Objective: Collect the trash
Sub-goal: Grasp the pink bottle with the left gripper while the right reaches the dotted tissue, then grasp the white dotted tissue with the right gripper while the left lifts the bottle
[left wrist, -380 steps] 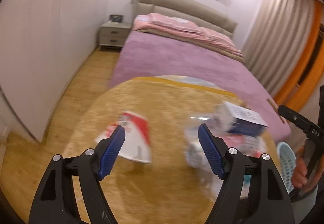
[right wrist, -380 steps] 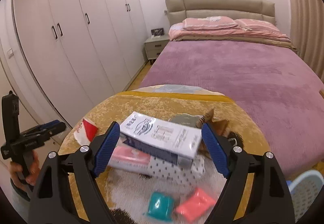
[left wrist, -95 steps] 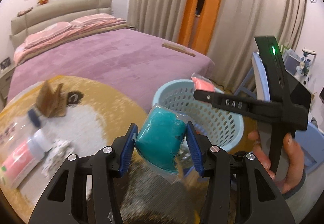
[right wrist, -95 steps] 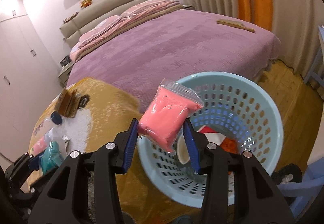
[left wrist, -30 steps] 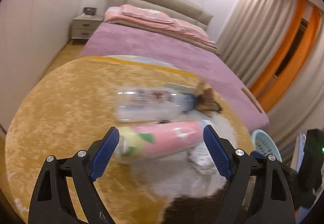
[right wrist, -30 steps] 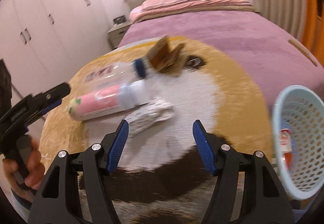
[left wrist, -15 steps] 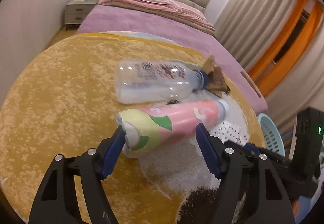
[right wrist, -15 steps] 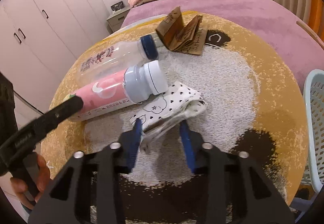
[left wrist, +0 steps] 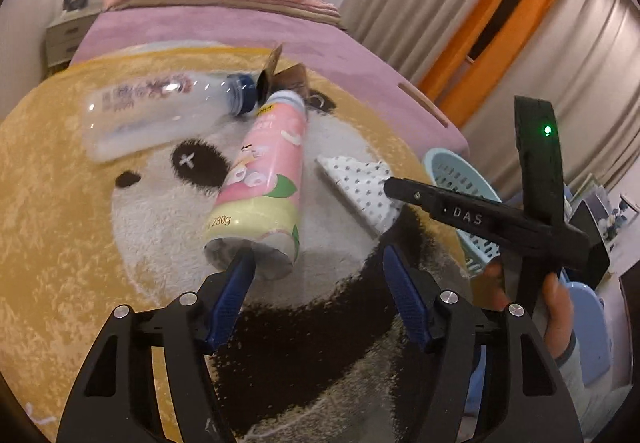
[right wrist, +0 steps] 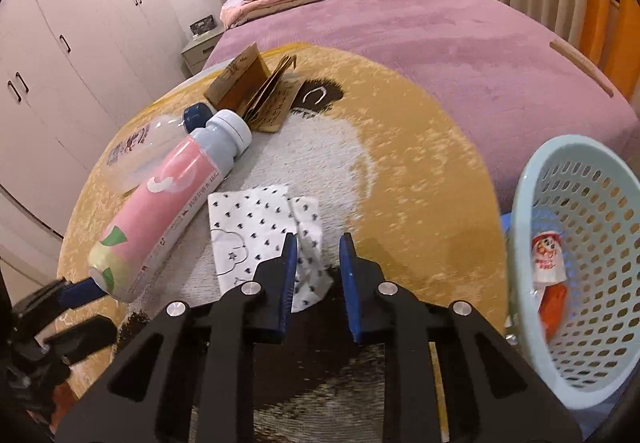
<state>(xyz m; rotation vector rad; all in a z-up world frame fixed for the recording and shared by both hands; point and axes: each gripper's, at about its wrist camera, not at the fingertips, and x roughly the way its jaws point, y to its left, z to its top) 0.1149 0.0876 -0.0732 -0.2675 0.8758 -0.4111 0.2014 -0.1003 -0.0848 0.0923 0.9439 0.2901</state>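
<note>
Right wrist view: basket (right wrist: 520, 203) holds a red-white wrapper (right wrist: 549, 255); right claw (right wrist: 318, 263) closing on spotted paper (right wrist: 256, 231).

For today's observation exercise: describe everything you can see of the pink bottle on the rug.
The pink bottle is a plastic-looking bottle with a pink label turning pale yellow-green, with a leaf print, toward the base, and a pale blue-grey neck with a white cap. It lies on its side on the round rug, cap near the brown cardboard, beside the clear bottle. The left gripper has one finger at its base; the jaws look open.
</note>
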